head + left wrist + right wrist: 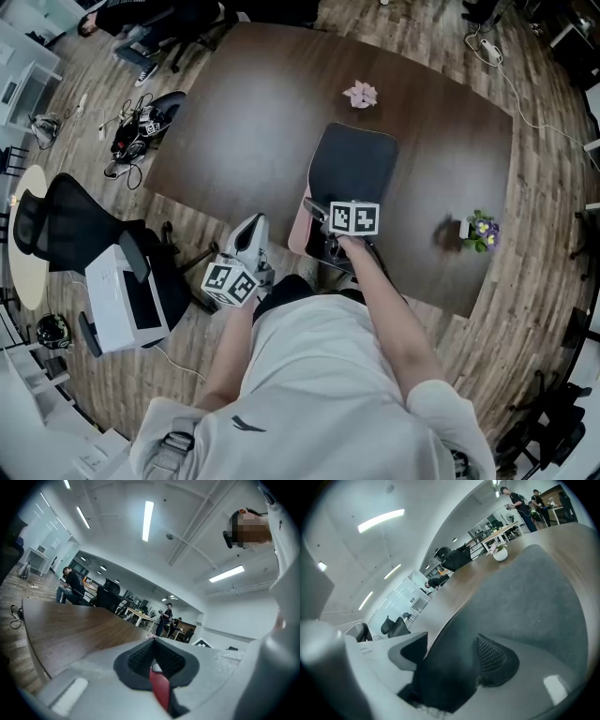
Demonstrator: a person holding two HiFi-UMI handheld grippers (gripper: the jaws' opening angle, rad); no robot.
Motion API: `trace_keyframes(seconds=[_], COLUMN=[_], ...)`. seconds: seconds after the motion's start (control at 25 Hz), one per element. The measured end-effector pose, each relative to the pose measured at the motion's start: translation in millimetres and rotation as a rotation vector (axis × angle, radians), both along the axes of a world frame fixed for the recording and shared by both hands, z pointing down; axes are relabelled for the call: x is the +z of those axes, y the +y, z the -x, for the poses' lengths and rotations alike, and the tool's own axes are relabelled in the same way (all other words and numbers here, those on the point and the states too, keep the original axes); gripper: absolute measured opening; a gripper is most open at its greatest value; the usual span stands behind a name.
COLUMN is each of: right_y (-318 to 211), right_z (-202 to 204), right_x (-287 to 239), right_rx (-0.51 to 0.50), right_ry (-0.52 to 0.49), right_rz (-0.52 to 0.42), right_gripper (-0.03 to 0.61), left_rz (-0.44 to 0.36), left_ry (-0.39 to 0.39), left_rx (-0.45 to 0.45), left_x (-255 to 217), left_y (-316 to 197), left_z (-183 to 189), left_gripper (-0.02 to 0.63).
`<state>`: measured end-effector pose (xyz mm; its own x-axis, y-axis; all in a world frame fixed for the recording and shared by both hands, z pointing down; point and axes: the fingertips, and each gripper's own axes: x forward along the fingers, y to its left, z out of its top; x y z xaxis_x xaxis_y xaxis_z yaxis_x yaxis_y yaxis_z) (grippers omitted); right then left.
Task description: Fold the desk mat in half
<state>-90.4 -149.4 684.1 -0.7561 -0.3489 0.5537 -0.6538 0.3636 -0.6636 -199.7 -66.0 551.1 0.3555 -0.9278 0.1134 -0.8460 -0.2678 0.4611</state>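
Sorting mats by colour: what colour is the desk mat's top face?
Dark grey desk mat; pink shows along its near-left edge. Clearest in the head view.

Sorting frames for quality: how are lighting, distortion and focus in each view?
Head view: heavy fisheye curves the table, with a sheen on its top. Left gripper view: bright ceiling strips, dark vignette, left tool soft close up. Right gripper view: desk mat dim, its near edge out of focus.

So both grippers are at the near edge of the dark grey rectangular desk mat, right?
Not both. Only the right gripper is at the near edge of the dark grey rectangular desk mat. The head view shows the left gripper apart from the mat, off to its left by the edge of the brown wooden table.
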Motion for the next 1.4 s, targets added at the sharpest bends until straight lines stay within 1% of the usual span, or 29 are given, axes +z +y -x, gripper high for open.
trace_keyframes(seconds=[0.08,0.12,0.24,0.36,0.4,0.44,0.48,0.6,0.68,0.84,0.92,1.0,1.12,1.32,1.4], right_y=[-0.7,-1.6,-3.3,-0.6,0.3,0.7,0.9,4.0,8.9,22.2,25.9,25.8,22.5,25.8,24.3], right_z=[-4.4,-7.5,-14.2,-19.7,-23.1,-26.5,-28.7,-23.4,-18.5,-7.1,-3.3,-5.3,-16.4,-17.3,-18.8], right_x=[-1.4,-0.7,1.2,9.9,13.7,16.3,17.3,16.2,18.4,19.8,18.0,17.6,18.9,15.6,16.2], right_rx=[0.018,0.031,0.055,0.04,0.037,0.038,0.038,-0.003,-0.047,-0.134,-0.153,-0.144,-0.107,-0.116,-0.109], right_ry=[-0.006,-0.004,0.003,0.068,0.101,0.131,0.153,0.193,0.243,0.379,0.408,0.398,0.379,0.378,0.373], right_rz=[-0.008,-0.007,-0.005,-0.028,-0.044,-0.061,-0.079,-0.131,-0.186,-0.372,-0.441,-0.44,-0.397,-0.422,-0.414], right_gripper=[0.308,0.278,0.233,0.163,0.121,0.053,0.005,-0.002,-0.002,-0.002,-0.002,-0.002,-0.002,-0.002,-0.002], left_rz=[-0.001,-0.002,-0.002,0.001,0.001,0.001,0.001,0.002,0.005,0.007,0.005,0.003,0.0,-0.001,-0.005], left_ry=[0.0,0.0,0.001,0.002,0.002,0.003,0.003,0.002,0.001,0.009,0.009,0.009,0.008,0.006,0.008], left_rx=[0.005,0.007,0.012,0.018,0.019,0.021,0.023,0.027,0.029,0.036,0.045,0.054,0.066,0.078,0.085], left_x=[-0.6,-0.6,0.5,0.9,0.7,0.4,0.2,0.8,2.3,2.9,1.4,0.0,-1.3,-1.1,-2.6], left_y=[-0.8,-1.2,-1.8,-2.3,-2.6,-3.0,-3.4,-3.5,-3.0,-2.9,-3.4,-3.3,-2.9,-4.3,-5.9], left_z=[-1.6,-2.4,-4.9,-7.6,-9.0,-10.3,-11.3,-11.7,-12.8,-16.9,-19.1,-21.0,-22.7,-23.3,-25.3], left_gripper=[0.003,0.003,0.003,0.003,0.003,0.003,0.003,0.003,0.003,0.003,0.003,0.003,0.003,0.003,0.003])
